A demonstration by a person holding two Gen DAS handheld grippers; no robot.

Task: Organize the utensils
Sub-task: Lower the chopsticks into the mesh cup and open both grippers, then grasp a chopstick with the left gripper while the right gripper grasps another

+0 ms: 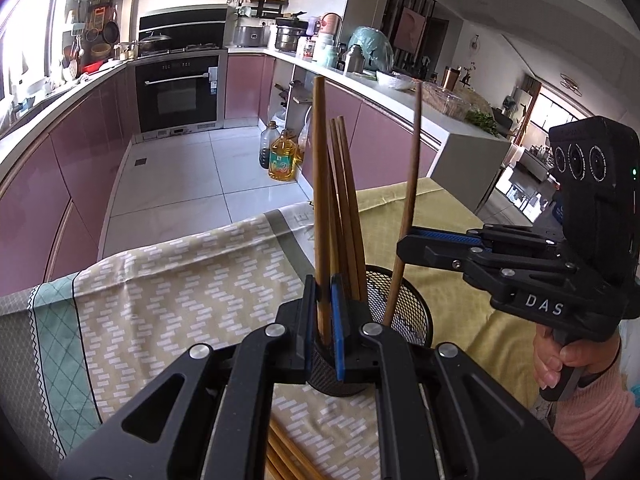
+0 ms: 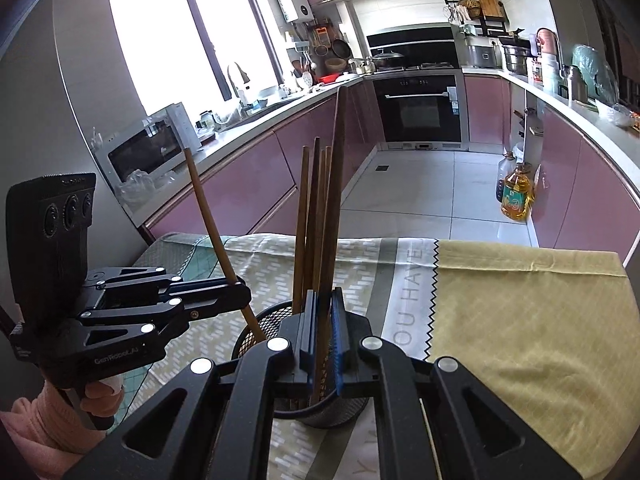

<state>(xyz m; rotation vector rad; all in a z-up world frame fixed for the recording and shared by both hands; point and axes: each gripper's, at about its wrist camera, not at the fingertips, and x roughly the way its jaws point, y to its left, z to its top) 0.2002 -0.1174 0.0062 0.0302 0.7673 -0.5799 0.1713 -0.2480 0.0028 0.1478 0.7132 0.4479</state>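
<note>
Each of the two black grippers is closed on one long brown wooden chopstick, and both chopsticks have the lower end inside the round black wire-mesh holder. In the left wrist view, the left gripper pinches its chopstick between blue pads, nearly upright, directly over the mouth of the holder. In the same view the right gripper comes from the right side and clamps the other chopstick, which leans a little to the right, its tip down in the mesh cup. The right wrist view shows the same from the other side: the right gripper holds its chopstick over the holder, and the left gripper holds a tilted one.

Several more brown chopsticks already stand inside the holder, close together. A few others lie flat on the cloth at the lower edge of the left view.

The holder stands on a table covered by a beige tablecloth with small white dashes, with a plain yellow cloth beside it. Around is a kitchen with pink cabinet fronts, a black built-in oven, white floor tiles and a bottle of yellow oil on the floor.
</note>
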